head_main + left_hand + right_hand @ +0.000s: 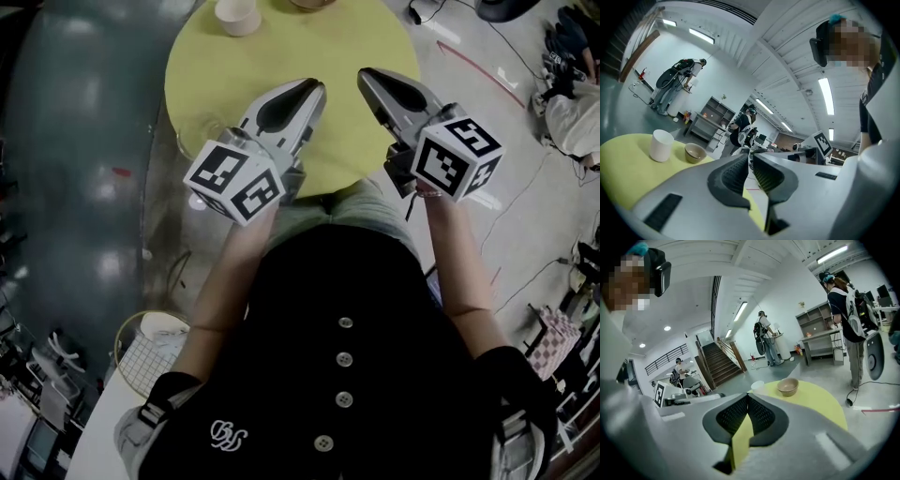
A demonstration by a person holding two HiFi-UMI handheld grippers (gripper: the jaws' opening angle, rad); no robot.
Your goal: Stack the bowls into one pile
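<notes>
1. Head view: your left claw [314, 86] and right claw [367, 73] were both shut and empty, over the near side of the yellow desk [281, 56].
2. Left gripper view: the bowls [695, 152] sat well ahead, a bit left, next to a white cup [661, 145].
3. Right gripper view: the bowls [788, 386] sat well ahead, a bit right; both claws looked about equally far.
</notes>
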